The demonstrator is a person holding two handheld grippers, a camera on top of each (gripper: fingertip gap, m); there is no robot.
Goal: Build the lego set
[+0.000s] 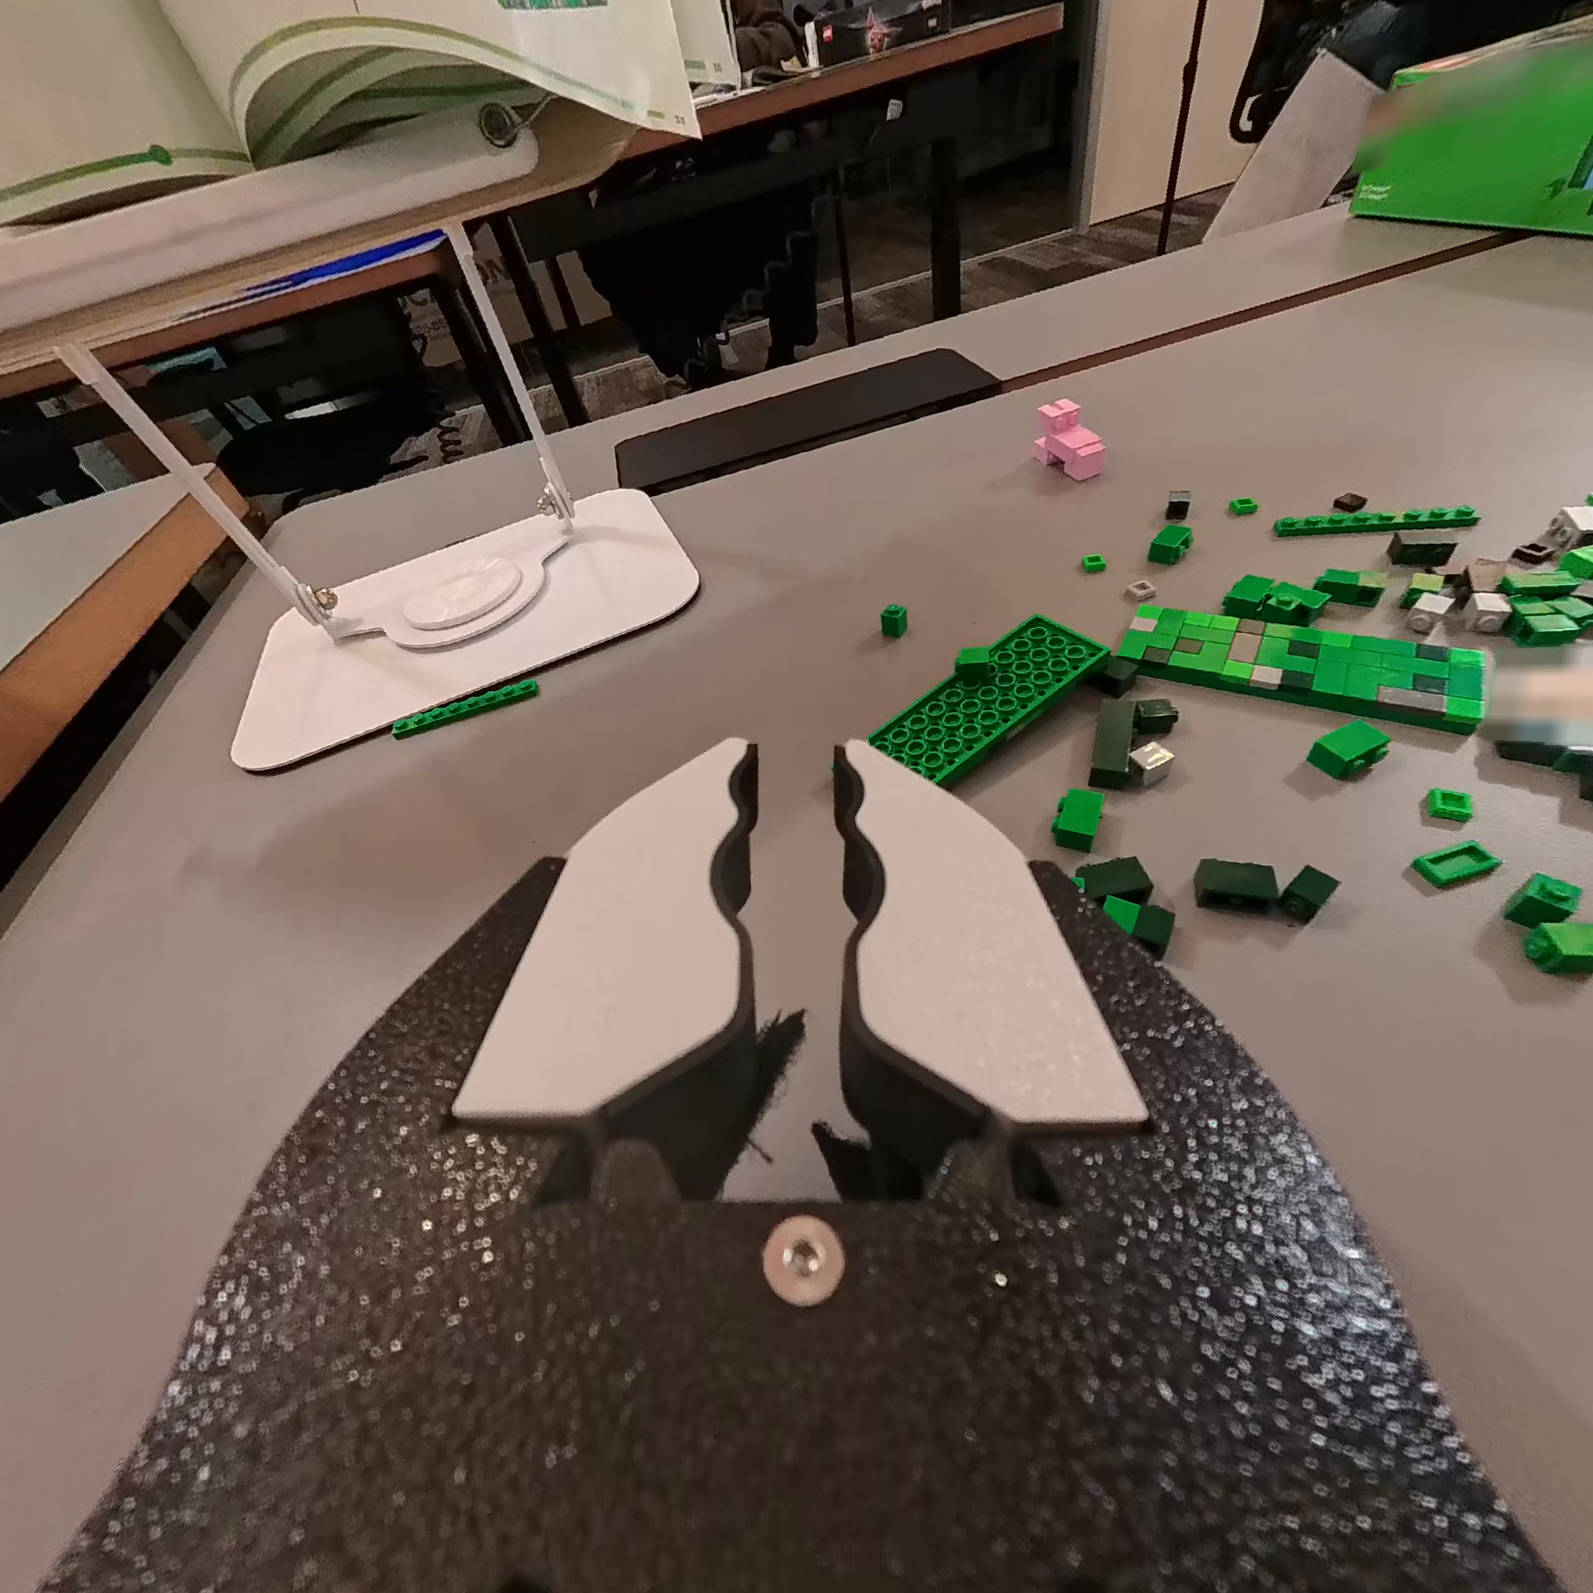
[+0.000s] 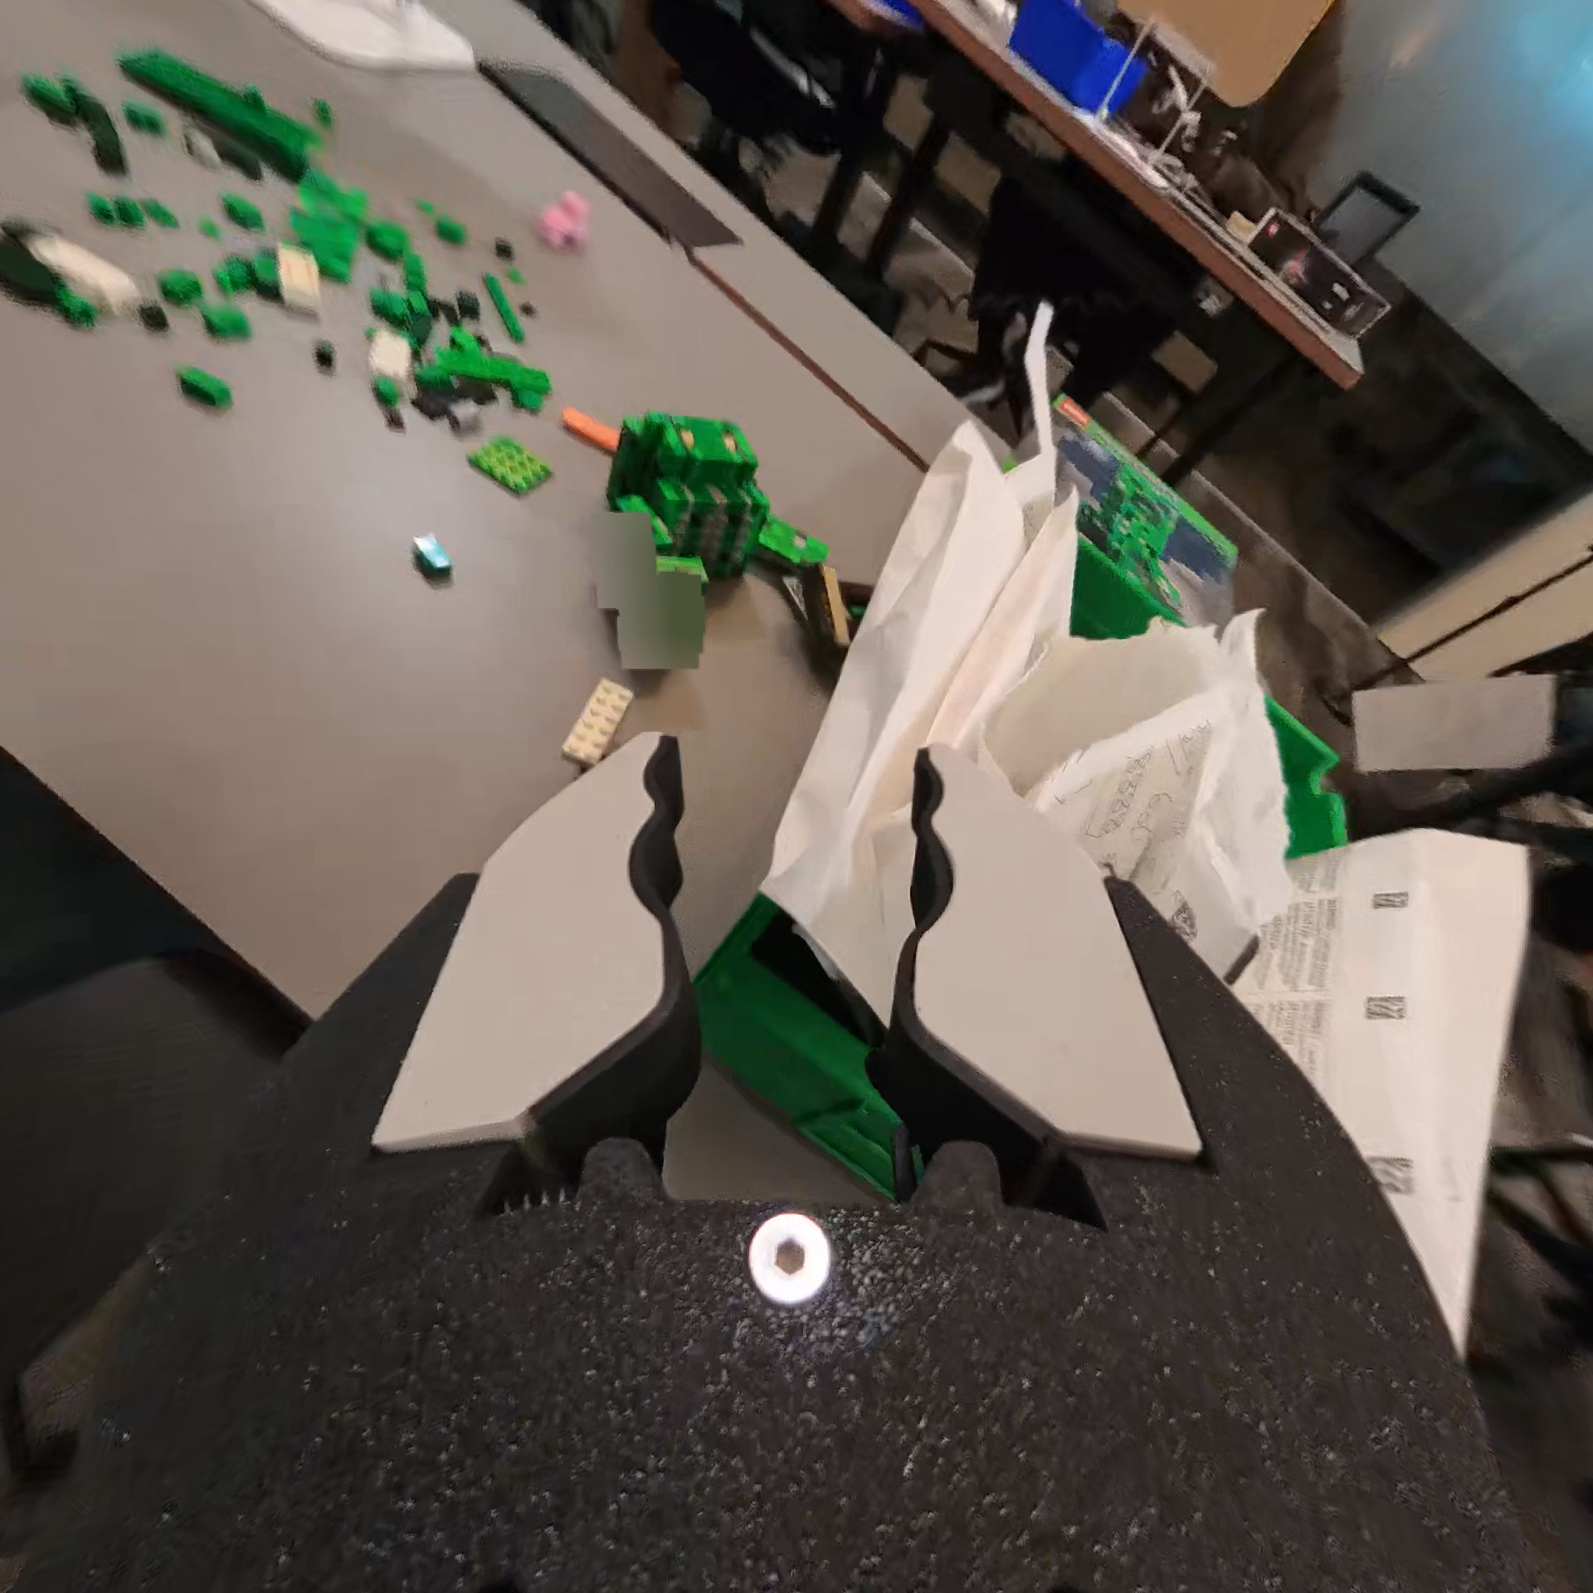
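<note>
My left gripper [image 1: 795, 763] is open a little and empty, above the grey table. A green studded plate [image 1: 991, 698] lies just right of its tips. A long tiled green assembly [image 1: 1302, 668] and several loose green, dark green and grey bricks [image 1: 1224, 883] lie further right. A thin green strip [image 1: 465, 709] lies by the stand. My right gripper [image 2: 797, 767] is open and empty, above white paper bags [image 2: 931, 655] and the green box [image 2: 776, 1026]. A built green block model [image 2: 690, 491], a cream plate [image 2: 597, 720] and scattered bricks [image 2: 284, 259] lie beyond.
A white booklet stand [image 1: 483, 621] holds the open instruction booklet [image 1: 284, 86] at the left. A pink pig figure [image 1: 1069, 440] stands at the back. A green box [image 1: 1483, 146] sits far right. A printed sheet [image 2: 1396, 1017] hangs off the right edge. The tips of one gripper are about 65 cm away from the tips of the other. The green studded plate [image 1: 991, 698] is about 9 cm from my left fingertips. From my left tips it is roughly 15 cm to the long tiled green assembly [image 1: 1302, 668]; from my right, 50 cm. My right wrist view [image 2: 301, 207] looks at it from another angle. The built green block model [image 2: 690, 491] lies some 25 cm from my right tips, 45 cm from my left tips.
</note>
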